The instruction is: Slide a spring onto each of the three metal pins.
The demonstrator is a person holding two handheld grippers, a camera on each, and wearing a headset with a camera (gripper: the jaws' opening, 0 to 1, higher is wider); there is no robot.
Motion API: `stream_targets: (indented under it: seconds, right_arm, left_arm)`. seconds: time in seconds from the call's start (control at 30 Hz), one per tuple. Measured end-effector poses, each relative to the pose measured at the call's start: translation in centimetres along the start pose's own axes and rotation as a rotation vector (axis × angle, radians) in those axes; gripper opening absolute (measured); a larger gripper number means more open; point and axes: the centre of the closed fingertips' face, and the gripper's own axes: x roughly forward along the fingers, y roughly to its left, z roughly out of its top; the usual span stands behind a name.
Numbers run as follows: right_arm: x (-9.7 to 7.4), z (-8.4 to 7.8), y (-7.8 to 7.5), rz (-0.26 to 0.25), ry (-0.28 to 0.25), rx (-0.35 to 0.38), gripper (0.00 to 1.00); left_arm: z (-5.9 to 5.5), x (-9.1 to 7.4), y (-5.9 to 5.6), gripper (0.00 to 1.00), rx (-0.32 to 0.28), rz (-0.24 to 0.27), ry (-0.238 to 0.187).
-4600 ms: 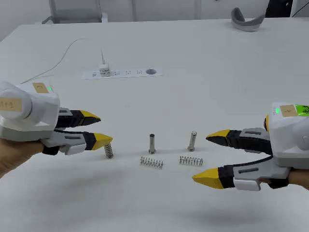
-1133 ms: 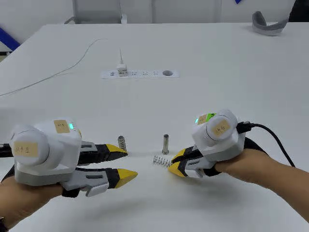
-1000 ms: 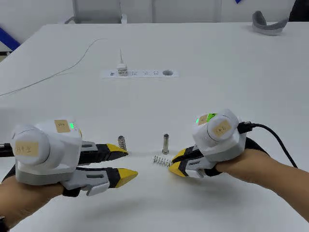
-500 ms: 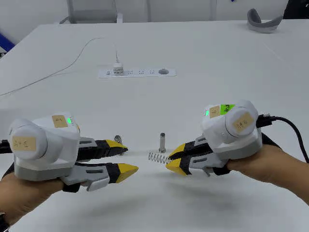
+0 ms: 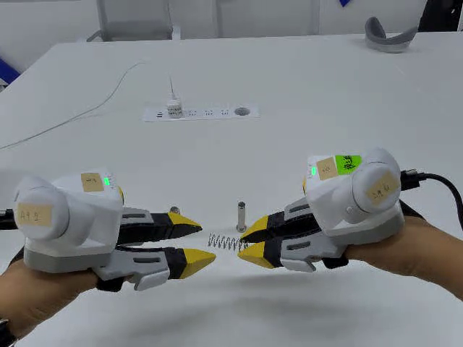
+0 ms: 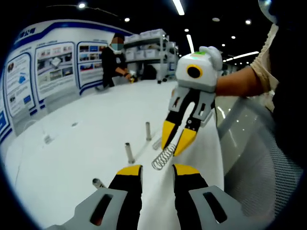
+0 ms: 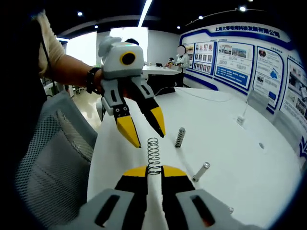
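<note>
A loose spring [image 5: 224, 242] hangs level above the white table, one end pinched in my right gripper [image 5: 244, 246], which is shut on it. In the right gripper view the spring [image 7: 153, 153] sticks out from my right gripper [image 7: 154, 171] toward the left gripper [image 7: 139, 124]. My left gripper [image 5: 207, 241] stands open, and the spring's free end [image 6: 160, 158] sits just ahead of the gap between its jaws [image 6: 157, 170]. A bare pin [image 5: 241, 215] stands behind the spring. Another pin [image 7: 180, 136] wears a spring. A further bare pin [image 6: 148, 130] stands beyond.
A white power strip [image 5: 192, 113] with a plugged cable lies at mid table. A grey curved object [image 5: 391, 32] rests at the far right corner. People stand far off in the left gripper view [image 6: 115, 60].
The right gripper has closed on one of the lying springs, lifted it and carried it left. The left gripper has edged right, so the two sets of tips now nearly meet.
</note>
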Motion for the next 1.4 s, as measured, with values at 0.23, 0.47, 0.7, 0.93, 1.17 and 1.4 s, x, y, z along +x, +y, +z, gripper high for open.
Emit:
stream_targets:
  seconds: [0.23, 0.47, 0.7, 0.93, 1.17, 1.4]
  right_arm:
    - [-0.3, 0.6, 0.9, 0.037, -0.031, -0.037, 0.11]
    - [-0.4, 0.8, 1.0, 0.041, -0.039, -0.053, 0.11]
    - [-0.4, 0.7, 0.9, 0.032, -0.04, -0.059, 0.11]
    - [-0.2, 0.6, 0.6, 0.017, -0.031, -0.043, 0.11]
    - [0.1, 0.6, 0.5, 0.011, -0.03, -0.028, 0.11]
    - [0.5, 0.9, 0.6, 0.015, -0.039, -0.016, 0.11]
  left_arm:
    - [0.0, 0.0, -0.8, 0.19, -0.013, -0.046, -0.007]
    - [0.1, 0.1, -1.3, 0.13, -0.037, -0.076, -0.009]
    - [0.4, -0.1, -1.4, 0.11, -0.063, -0.087, -0.03]
    - [1.4, -0.1, -1.5, 0.11, -0.073, -0.087, -0.065]
    - [3.0, 0.1, -1.6, 0.11, -0.086, -0.085, -0.119]
    - [4.1, 0.5, -1.9, 0.11, -0.079, -0.087, -0.148]
